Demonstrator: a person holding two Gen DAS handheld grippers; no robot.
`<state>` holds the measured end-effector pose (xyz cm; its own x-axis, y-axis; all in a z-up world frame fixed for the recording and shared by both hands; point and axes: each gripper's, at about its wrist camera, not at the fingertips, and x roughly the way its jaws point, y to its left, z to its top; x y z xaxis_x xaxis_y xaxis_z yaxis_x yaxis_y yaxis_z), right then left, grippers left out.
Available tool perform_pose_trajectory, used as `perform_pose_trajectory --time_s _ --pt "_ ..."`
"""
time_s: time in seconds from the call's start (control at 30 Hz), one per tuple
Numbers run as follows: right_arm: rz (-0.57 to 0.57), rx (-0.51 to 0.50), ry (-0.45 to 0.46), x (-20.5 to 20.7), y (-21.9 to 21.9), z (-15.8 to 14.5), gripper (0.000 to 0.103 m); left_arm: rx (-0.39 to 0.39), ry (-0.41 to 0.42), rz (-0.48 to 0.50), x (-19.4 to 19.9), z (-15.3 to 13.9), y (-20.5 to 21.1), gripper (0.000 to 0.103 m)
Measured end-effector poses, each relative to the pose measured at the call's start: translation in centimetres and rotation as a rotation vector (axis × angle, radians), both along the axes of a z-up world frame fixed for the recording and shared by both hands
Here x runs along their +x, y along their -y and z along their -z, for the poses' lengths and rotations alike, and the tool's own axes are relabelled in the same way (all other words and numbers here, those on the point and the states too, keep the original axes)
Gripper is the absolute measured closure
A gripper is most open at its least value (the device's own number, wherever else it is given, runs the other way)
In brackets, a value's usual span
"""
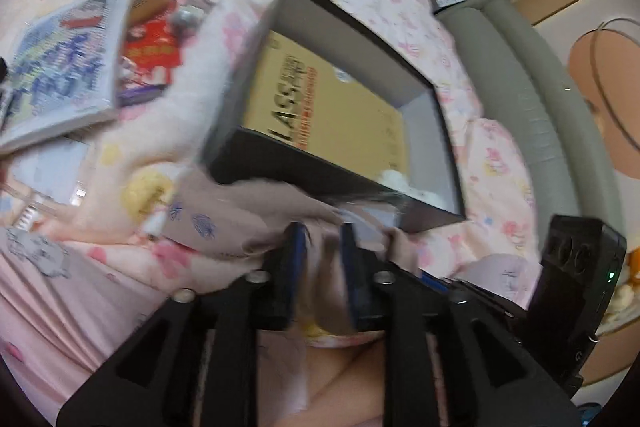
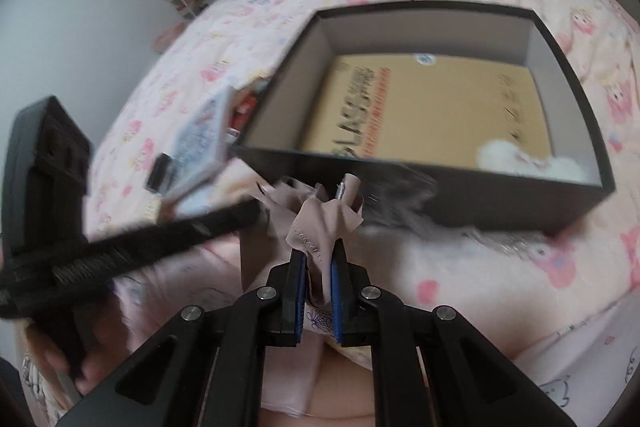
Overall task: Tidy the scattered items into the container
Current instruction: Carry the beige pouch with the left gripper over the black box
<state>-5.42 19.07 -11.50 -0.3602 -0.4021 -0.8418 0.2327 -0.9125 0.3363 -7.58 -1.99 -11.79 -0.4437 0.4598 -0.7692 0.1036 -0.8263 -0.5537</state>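
A black open box (image 2: 460, 187) rests on the pink quilt, holding a tan booklet (image 2: 432, 107) and a white fluffy item (image 2: 532, 159). My right gripper (image 2: 320, 247) is shut on a beige-pink cloth (image 2: 320, 223) with blue prints, just short of the box's near wall. My left gripper (image 1: 323, 239) stands open, its pads apart, at the same cloth (image 1: 240, 219) by the box (image 1: 444, 131); whether cloth lies between the pads is blurred. A comic book (image 1: 60, 67) and a red packet (image 1: 150, 47) lie left of the box.
The pink printed quilt (image 2: 500, 287) covers the bed all around. A grey padded bed edge (image 1: 520, 87) runs on the right of the left wrist view, with dark items on the floor beyond. A hand (image 2: 52, 355) grips the left tool. Grey cabinets stand behind the bed.
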Motion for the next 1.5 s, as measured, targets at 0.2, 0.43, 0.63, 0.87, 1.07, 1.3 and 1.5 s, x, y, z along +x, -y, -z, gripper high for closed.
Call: perform_pose_trajectory --time_s 0.2,0.43,0.63,0.87,1.07,1.3,1.5 --pt "0.06 -0.001 0.039 -0.4 -1.9 1.6 0.085 -0.003 0.097 0.054 -1.5 2.8 -1.1 0.055" --pt "0.08 0.062 0.082 -0.6 -2.3 3.7 0.071 -0.141 0.139 0.051 -1.7 4.5 -2.2 0.093" --pt "0.206 0.14 0.032 -0.5 -4.7 2.3 0.071 -0.256 0.098 -0.056 0.3 1.8 0.9 0.093" --pt "0.116 -0.038 0.098 -1.0 -4.0 3.8 0.061 -0.161 0.103 -0.003 -0.4 2.6 -0.5 0.048" --pt "0.126 0.018 0.103 -0.2 -3.9 4.4 0.061 -0.237 0.167 -0.01 -1.3 4.5 -1.6 0.089" --pt "0.183 0.085 0.038 -0.7 -5.7 2.1 0.061 -0.386 0.099 -0.208 0.5 0.2 1.8 0.095" --pt "0.111 -0.087 0.129 -1.3 -5.7 3.4 0.061 -0.241 0.109 -0.126 0.2 0.5 0.7 0.038"
